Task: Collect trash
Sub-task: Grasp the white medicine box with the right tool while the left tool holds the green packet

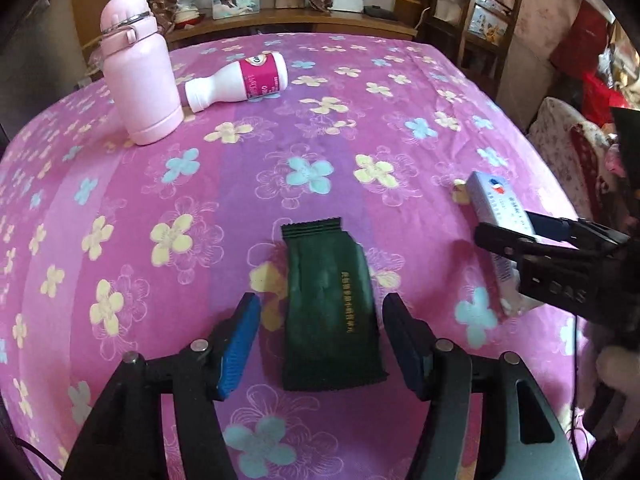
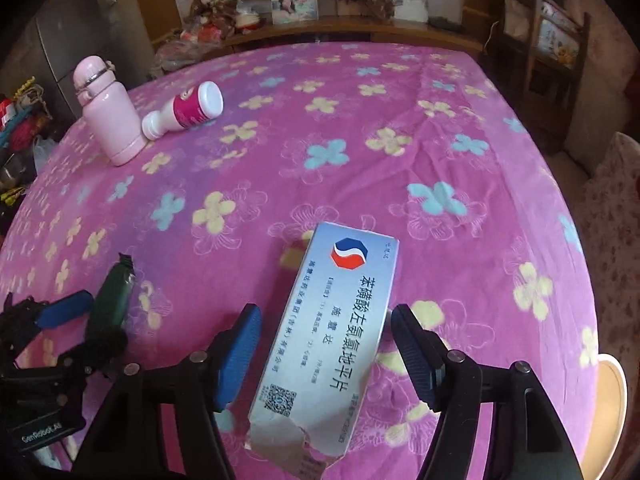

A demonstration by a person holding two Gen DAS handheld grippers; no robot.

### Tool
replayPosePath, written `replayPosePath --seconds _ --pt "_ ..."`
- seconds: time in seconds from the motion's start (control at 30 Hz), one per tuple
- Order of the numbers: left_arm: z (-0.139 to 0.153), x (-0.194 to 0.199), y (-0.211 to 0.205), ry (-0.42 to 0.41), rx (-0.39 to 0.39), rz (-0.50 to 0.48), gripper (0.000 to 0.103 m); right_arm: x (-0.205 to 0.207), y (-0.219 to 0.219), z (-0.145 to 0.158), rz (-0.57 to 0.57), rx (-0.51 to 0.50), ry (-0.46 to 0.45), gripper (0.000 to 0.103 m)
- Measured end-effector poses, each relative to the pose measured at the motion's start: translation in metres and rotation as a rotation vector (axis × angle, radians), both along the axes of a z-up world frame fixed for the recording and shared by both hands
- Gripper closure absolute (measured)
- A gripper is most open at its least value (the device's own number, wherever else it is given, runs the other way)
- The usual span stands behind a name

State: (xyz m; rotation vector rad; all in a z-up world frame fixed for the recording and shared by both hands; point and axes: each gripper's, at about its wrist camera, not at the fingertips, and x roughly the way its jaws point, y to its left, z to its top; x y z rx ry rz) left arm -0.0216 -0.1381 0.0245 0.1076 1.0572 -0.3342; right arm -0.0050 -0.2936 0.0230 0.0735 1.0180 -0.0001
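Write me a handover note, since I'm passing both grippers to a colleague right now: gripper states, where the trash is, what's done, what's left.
Left hand-held gripper: open, straddling the dark green foil sachet, not gripped.
Right hand-held gripper: open around the silver-blue torn cardboard medicine box, not gripped.
White plastic bottle with magenta label lies on its side beside the upright pink flask on the floral pink cloth.
Done: nothing visibly collected.
Left: close on both, then probably the bottle.
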Motion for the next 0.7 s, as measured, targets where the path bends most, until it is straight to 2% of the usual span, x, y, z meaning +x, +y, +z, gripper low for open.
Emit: replayPosePath --seconds 0.03,0.07,0.1,0.13,0.27,0.37,0.7 --pt "-0.003 0.001 0.000 0.007 0.002 0.009 0.039 -0.002 0.000 -0.001 0.003 0.000 -0.005 0.036" --pt "-0.003 0.000 0.001 -0.002 -0.004 0.014 0.041 -0.005 -0.001 0.000 0.007 -0.005 -0.011 0.048" --pt "-0.003 -0.001 0.000 -0.002 -0.017 0.008 0.047 -0.009 -0.002 0.001 0.014 -0.002 -0.013 0.048" --pt "-0.003 -0.001 0.000 -0.009 -0.014 0.005 0.065 -0.013 -0.004 0.003 0.017 0.013 -0.014 0.048" --pt "0.002 -0.009 -0.001 0.008 -0.057 -0.016 0.076 -0.039 -0.014 0.016 0.016 0.036 -0.070 0.048" --pt "0.012 -0.021 -0.006 -0.021 -0.072 -0.029 0.076 -0.058 -0.025 0.026 0.003 0.098 -0.086 0.048" --pt "0.041 -0.061 -0.029 -0.090 -0.100 -0.088 0.076 -0.112 -0.035 0.048 -0.011 0.104 -0.138 0.048"
